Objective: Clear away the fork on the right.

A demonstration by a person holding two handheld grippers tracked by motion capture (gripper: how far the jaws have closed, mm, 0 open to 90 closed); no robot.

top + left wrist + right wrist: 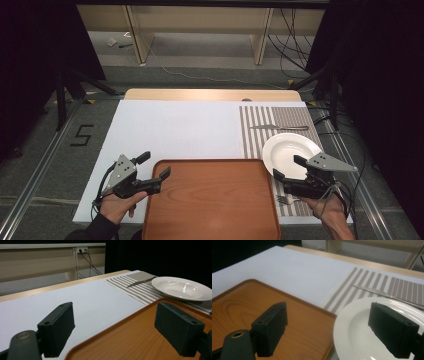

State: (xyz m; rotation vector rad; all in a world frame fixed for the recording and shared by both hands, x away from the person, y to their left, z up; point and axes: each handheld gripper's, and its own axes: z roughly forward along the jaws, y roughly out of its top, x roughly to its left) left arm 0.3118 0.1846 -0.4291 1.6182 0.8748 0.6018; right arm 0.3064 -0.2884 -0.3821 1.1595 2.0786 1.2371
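Observation:
A brown wood-grain tray (212, 200) lies at the table's near middle. To its right a white plate (287, 150) rests on a striped placemat (295, 122), with a knife (279, 127) beyond it and a fork (286, 199) just below my right gripper. My left gripper (153, 164) is open, its jaws straddling the tray's far left corner (140, 312). My right gripper (289, 167) is open too, one jaw over the tray's right edge (322, 312) and the other over the plate (357, 337). Nothing is held between either pair of jaws.
A white sheet (175, 127) covers most of the table, whose wooden far edge (212, 94) shows behind it. Beyond stand a wooden bench (200, 30), tripod legs and cables on the floor. A "5" mark (81, 135) lies left of the table.

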